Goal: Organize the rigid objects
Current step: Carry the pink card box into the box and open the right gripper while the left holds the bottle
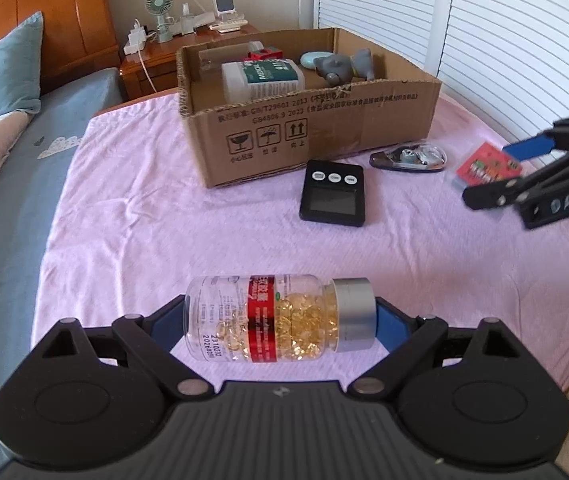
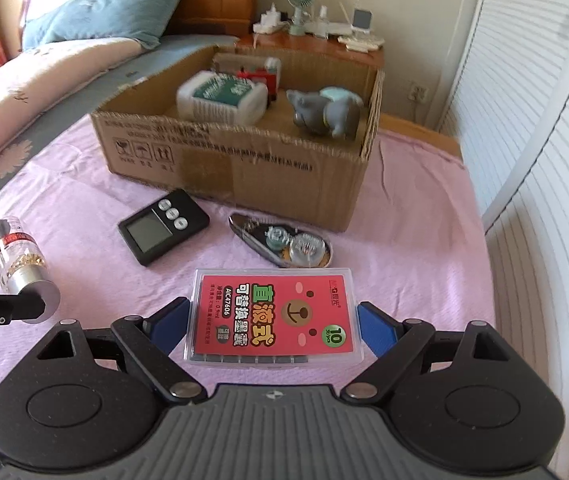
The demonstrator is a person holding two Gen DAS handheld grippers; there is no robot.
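Note:
My left gripper [image 1: 280,316] is shut on a clear capsule bottle [image 1: 268,318] with a silver cap, held sideways just above the pink sheet; the bottle also shows in the right wrist view [image 2: 20,256]. My right gripper [image 2: 272,320] is open around a red ink-refill box [image 2: 274,316] lying on the sheet, with a gap at the right finger. That box shows in the left wrist view [image 1: 486,166] behind my right gripper [image 1: 524,172]. A cardboard box [image 1: 308,128] stands at the back, also in the right wrist view [image 2: 240,164].
A black timer [image 1: 332,194] and a correction-tape dispenser [image 1: 408,158] lie in front of the cardboard box. Inside it are a white bottle [image 1: 262,76], a grey toy [image 1: 342,66] and a red item [image 1: 262,55]. A nightstand [image 1: 156,56] stands behind; slatted doors [image 1: 504,32] on the right.

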